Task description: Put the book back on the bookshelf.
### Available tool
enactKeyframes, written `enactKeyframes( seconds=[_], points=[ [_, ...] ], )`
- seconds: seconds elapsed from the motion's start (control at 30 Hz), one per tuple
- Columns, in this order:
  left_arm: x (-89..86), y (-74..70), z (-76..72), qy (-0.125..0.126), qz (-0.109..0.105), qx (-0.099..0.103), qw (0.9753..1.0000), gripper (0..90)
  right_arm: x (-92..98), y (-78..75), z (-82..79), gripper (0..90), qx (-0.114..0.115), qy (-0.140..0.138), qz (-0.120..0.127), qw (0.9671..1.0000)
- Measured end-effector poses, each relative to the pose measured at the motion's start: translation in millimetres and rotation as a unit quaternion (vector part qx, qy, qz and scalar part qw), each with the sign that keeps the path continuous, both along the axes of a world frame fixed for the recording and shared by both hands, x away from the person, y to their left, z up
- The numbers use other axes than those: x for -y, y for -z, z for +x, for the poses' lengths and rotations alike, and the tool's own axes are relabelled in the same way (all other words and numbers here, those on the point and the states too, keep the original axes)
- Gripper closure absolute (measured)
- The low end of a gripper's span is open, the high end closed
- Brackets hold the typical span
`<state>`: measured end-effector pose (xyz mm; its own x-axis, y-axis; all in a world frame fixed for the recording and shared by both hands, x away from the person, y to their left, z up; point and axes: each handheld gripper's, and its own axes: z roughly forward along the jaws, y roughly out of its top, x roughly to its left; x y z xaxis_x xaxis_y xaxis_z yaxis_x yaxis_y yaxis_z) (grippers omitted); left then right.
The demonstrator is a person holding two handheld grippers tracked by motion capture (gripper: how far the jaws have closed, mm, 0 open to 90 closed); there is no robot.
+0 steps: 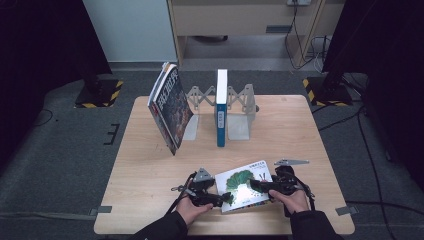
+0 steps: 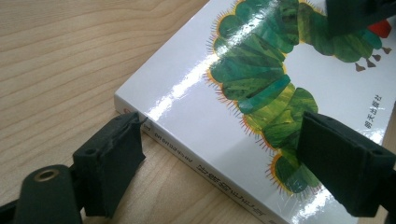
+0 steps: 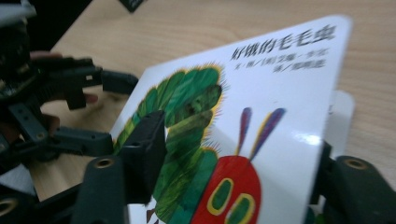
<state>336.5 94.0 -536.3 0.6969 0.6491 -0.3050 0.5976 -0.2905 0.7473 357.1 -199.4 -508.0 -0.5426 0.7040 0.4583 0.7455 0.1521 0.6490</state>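
- Two black two-jaw grippers work on one thing: a thin white glossy picture book with a green caterpillar on its cover (image 1: 245, 186), which lies at the near edge of the light wooden table (image 1: 150, 165), between the person's hands.
- The left gripper (image 1: 226, 198) sits at the book's spine edge with its jaws wide; in the left gripper view one jaw rests on the wood against the spine (image 2: 196, 163) and the other lies over the cover, so it straddles the edge but does not yet pinch.
- The right gripper (image 1: 256, 186) has its jaws on either side of the book's far part. In the right gripper view the cover (image 3: 261, 84) rises at a tilt between them, which suggests a hold on the book, though the pad contact is blurred.
- A good lift probably calls for the left jaws to close squarely on the spine before both hands rise together, since the glossy cover may slip.
- Beyond stands the likely goal: a grey metal expanding book rack (image 1: 240, 107) with an upright white and blue book (image 1: 221, 107), and a dark-covered book (image 1: 170, 107) leaning at its left end.
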Motion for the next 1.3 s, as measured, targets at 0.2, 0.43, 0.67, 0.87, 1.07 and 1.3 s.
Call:
enactKeyframes(
  seconds=[0.2, 0.43, 0.67, 0.87, 1.07, 1.3],
  points=[
    [-0.7, -0.7, 0.4, 0.003, 0.001, -0.004, 1.0000, 14.3, 3.4, 0.0, 3.5, 51.9, -0.017, -0.001, 0.009, 0.9998],
    [-3.8, -2.6, 2.0, -0.003, -0.005, -0.017, 0.9998, 17.2, 6.2, -3.5, 5.9, 60.8, -0.027, -0.005, 0.023, 0.9994],
    [-11.5, -9.6, 4.8, -0.013, -0.024, -0.016, 0.9995, 18.8, 7.5, -11.1, 6.4, 71.5, -0.018, -0.005, 0.049, 0.9986],
    [-16.9, -12.5, 7.0, -0.025, -0.039, -0.022, 0.9987, 19.2, 6.7, -18.5, 6.4, 79.2, -0.007, -0.012, 0.077, 0.9970],
    [-20.1, -15.3, 8.2, -0.029, -0.054, -0.022, 0.9979, 18.9, 7.0, -25.0, 5.0, 82.5, 0.010, -0.017, 0.091, 0.9956],
    [-17.4, -14.5, 7.2, -0.019, -0.065, -0.029, 0.9973, 18.2, 12.7, -34.3, 2.5, 85.1, 0.051, -0.013, 0.111, 0.9924]
  ],
)
